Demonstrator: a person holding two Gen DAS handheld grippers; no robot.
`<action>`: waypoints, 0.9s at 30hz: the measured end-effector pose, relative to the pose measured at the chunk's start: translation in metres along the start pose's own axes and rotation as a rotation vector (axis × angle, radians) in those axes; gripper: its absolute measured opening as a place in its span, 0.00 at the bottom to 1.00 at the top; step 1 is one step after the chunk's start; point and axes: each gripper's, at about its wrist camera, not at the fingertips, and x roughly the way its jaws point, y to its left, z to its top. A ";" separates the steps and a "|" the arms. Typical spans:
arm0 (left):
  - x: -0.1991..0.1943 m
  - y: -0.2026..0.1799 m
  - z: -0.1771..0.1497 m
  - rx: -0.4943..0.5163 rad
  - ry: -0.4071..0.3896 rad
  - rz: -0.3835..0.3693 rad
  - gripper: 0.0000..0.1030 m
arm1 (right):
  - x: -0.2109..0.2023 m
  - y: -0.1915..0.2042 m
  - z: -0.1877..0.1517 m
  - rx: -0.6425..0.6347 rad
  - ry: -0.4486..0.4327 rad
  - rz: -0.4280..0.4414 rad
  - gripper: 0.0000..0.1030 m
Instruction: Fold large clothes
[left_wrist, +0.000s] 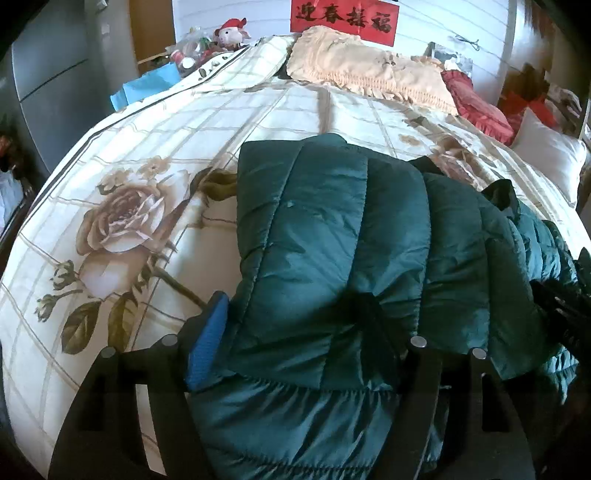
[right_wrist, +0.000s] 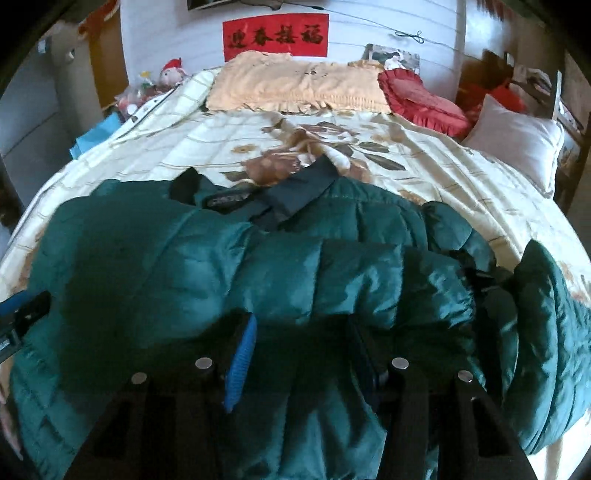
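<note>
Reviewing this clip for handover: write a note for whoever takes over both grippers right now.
Left gripper: jaws spread around a fold of the green puffer jacket, not visibly clamped.
Right gripper: jaws apart over the jacket's middle; no grip visible.
Jacket lies on the floral bedspread, collar towards the pillows, one side folded over.
Left: finish folding, neaten.

Below and ahead of our jaws the green jacket (right_wrist: 229, 266) fills the near bed (left_wrist: 155, 122). Beyond it we see open bedspread, until the pillows (right_wrist: 295, 88) block the far end.
</note>
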 end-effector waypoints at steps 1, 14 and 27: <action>0.000 0.000 0.000 0.001 -0.001 0.003 0.70 | -0.004 0.000 0.000 -0.003 0.007 -0.001 0.47; 0.002 -0.005 -0.003 0.015 -0.022 0.029 0.70 | -0.064 0.004 -0.027 -0.034 -0.051 0.073 0.47; -0.048 -0.013 -0.004 0.005 -0.085 -0.025 0.70 | -0.065 -0.026 -0.039 0.028 -0.020 -0.006 0.47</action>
